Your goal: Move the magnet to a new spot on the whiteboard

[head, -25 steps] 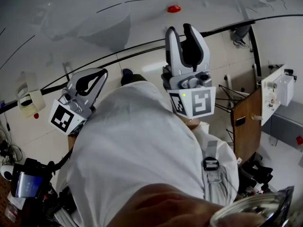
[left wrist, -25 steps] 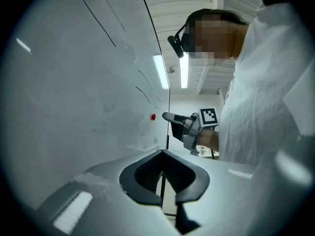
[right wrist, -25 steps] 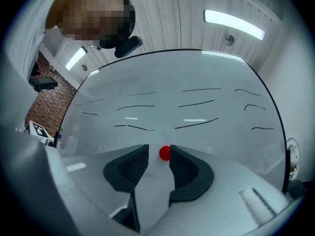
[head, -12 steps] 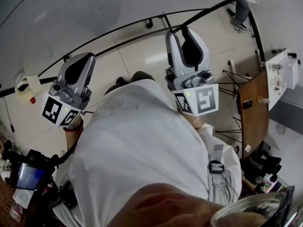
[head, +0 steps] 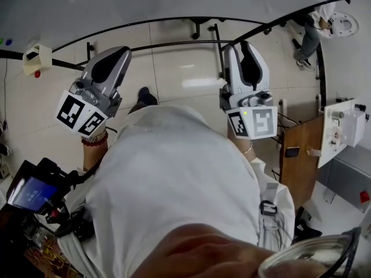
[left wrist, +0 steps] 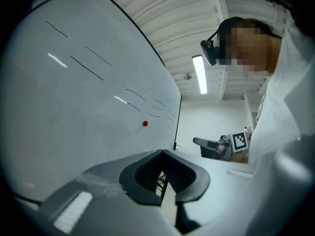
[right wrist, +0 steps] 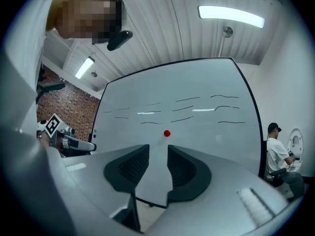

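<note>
Your left gripper [left wrist: 161, 154] is clenched on nothing. The small red magnet [right wrist: 167, 133] clings mid-whiteboard [right wrist: 216, 132], below the pen strokes. It is likely light, stiff and slick, so pinch its rim. Your right gripper [right wrist: 157, 149], empty, is closing.

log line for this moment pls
stage: pre-grasp | magnet: on whiteboard, untouched | left tool: shut, empty | right tool: open, empty, pointed toward magnet

Whiteboard [left wrist: 74, 112] glossy, smooth; lft tongs [left wrist: 161, 152] matt gry plastic (pads [left wrist: 146, 173] ribbed).

Ceiling light [right wrist: 231, 16] on — person [right wrist: 277, 154] seated at right.
</note>
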`<state>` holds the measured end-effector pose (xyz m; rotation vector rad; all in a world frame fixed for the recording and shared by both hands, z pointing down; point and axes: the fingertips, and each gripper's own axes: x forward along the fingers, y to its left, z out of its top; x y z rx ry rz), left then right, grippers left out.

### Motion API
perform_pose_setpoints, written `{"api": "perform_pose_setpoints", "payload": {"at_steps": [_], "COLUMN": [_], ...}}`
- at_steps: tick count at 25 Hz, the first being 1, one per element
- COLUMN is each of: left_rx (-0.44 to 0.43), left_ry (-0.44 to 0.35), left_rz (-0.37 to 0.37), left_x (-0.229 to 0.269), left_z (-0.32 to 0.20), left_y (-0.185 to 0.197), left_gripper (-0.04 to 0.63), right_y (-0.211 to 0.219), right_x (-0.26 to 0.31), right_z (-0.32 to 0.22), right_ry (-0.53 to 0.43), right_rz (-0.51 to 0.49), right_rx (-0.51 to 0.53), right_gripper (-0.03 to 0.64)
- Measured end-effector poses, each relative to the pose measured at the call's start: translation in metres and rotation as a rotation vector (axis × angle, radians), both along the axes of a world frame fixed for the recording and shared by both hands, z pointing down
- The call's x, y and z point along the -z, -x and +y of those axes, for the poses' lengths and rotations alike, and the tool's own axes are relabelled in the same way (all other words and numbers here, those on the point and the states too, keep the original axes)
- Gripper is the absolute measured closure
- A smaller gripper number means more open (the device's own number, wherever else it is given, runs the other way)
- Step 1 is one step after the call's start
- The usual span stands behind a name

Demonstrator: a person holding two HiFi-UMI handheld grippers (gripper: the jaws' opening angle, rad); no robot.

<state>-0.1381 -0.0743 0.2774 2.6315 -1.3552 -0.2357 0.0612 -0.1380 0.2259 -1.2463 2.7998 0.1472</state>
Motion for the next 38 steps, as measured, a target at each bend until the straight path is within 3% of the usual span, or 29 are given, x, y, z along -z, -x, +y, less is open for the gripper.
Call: {"api": "perform_pose_setpoints", "payload": {"at_steps": [4,9,14,19,24,29,33,38], "left_rx": [-0.036,0.02,-0.002,-0.04,-0.076,-0.051,0.0,-0.003], "left_ry": [0.054,0.123,0.165,0.124,0.078,0.107,0.138,0.165], "left_rz": [0.048,0.042,0.022,-0.02,0.024,0.007,0.014,0.035], "left_x": [-0.015,-0.039,-0.053,-0.035,-0.019,-0.039,-0.053,-0.058], "left_z": [-0.009,-0.052,-0.046,-0.01,-0.002,0.01,0.018,0.072], "left_y": [-0.012,-0.023,-0.042,-0.022,-0.031,-0.018,0.002,0.032], "left_gripper": [0.594,0.593,0.592,0.593,0.594,0.594,0.594,0.594], "right_y": [0.0,-0.027,-0.044,-0.016,-0.021,0.007,0.037,0.076], "right_x": [-0.017,-0.043,-0.055,-0.035,-0.025,-0.044,-0.058,-0.051], "right_z": [-0.017,-0.068,-0.062,-0.012,-0.005,0.004,0.012,0.058], "right_ry": [0.059,0.125,0.155,0.111,0.086,0.079,0.108,0.095], "right_rz": [0.019,0.038,0.01,-0.002,0.028,0.091,0.074,0.088], "right_rx": [0.012,0.019,0.025,0.029,-0.007,0.044,0.122,0.149], "right_gripper": [0.497,0.498,0.514,0.524,0.555,0.572,0.574,0.574]}}
